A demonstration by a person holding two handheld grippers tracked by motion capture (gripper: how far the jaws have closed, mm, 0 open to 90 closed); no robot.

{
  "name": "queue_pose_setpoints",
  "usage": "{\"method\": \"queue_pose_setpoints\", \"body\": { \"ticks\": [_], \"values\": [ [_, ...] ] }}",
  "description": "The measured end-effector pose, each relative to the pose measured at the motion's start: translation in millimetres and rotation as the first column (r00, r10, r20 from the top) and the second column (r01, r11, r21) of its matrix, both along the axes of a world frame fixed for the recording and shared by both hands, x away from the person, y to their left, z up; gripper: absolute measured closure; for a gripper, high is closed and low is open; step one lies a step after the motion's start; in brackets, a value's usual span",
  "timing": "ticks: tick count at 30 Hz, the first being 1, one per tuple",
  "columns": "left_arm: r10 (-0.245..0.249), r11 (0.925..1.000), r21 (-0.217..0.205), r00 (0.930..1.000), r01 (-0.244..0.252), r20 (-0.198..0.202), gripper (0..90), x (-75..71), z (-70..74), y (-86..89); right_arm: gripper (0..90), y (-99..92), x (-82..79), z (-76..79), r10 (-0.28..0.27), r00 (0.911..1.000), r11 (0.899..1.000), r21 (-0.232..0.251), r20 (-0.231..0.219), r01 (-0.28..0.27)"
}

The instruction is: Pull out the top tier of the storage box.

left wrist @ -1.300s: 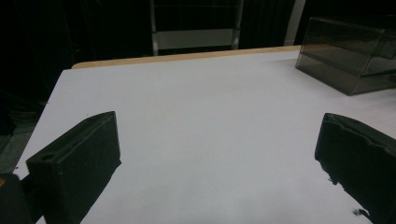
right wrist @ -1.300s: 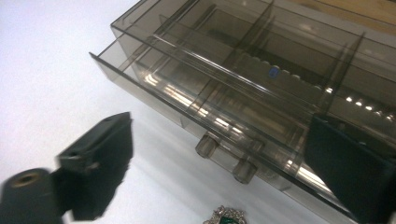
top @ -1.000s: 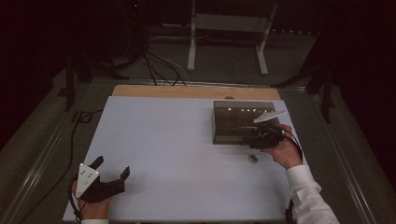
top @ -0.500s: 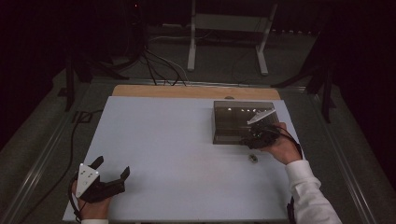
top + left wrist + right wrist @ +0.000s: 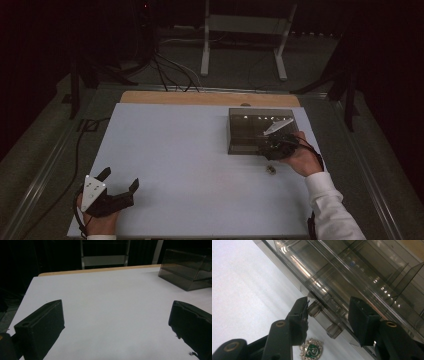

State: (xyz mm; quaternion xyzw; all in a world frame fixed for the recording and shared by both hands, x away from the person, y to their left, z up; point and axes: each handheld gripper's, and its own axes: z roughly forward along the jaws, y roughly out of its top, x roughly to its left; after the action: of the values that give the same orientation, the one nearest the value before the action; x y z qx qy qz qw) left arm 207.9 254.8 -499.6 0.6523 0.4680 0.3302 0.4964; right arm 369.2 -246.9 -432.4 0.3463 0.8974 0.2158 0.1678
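Note:
A smoky clear plastic drawer box (image 5: 250, 131) stands on the right of the white table (image 5: 190, 150). My right gripper (image 5: 268, 146) is at its front lower right corner. In the right gripper view the right gripper (image 5: 329, 307) straddles the drawer's clear handle (image 5: 325, 320). Its jaws have just been closing. One fingertip (image 5: 302, 308) touches the handle's end and the other stands off it, so the gripper is open. A small silver badge with a green emblem (image 5: 312, 351) lies on the table just below, also visible as a small badge (image 5: 270, 170). My left gripper (image 5: 120, 178) rests open near the front left corner.
The left gripper view has the wide-open left gripper (image 5: 116, 322) over bare white table, with the box (image 5: 187, 270) far right. A wooden strip (image 5: 210, 98) edges the table's far side. Cables (image 5: 170, 70) and a stand's legs (image 5: 240, 50) are on the floor beyond.
The right hand and its gripper have edged slightly left along the box front. The left gripper has stayed where it was.

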Motion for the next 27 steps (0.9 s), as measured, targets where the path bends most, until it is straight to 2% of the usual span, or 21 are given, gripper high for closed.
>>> {"method": "queue_pose_setpoints", "body": {
  "ticks": [16,27],
  "values": [
    [0.003,1.0000,0.000,1.0000,-0.003,-0.006,1.1,1.2,-1.0,0.0,53.4,1.1,-6.8,3.1,0.019,0.9998,1.000,-0.009,0.011,-0.019],
    [0.003,1.0000,0.002,1.0000,-0.003,-0.006,1.1,0.9,-1.0,-0.1,53.8,0.1,-12.2,3.3,0.022,0.9997,1.000,0.001,0.012,-0.022]
  ]
}}
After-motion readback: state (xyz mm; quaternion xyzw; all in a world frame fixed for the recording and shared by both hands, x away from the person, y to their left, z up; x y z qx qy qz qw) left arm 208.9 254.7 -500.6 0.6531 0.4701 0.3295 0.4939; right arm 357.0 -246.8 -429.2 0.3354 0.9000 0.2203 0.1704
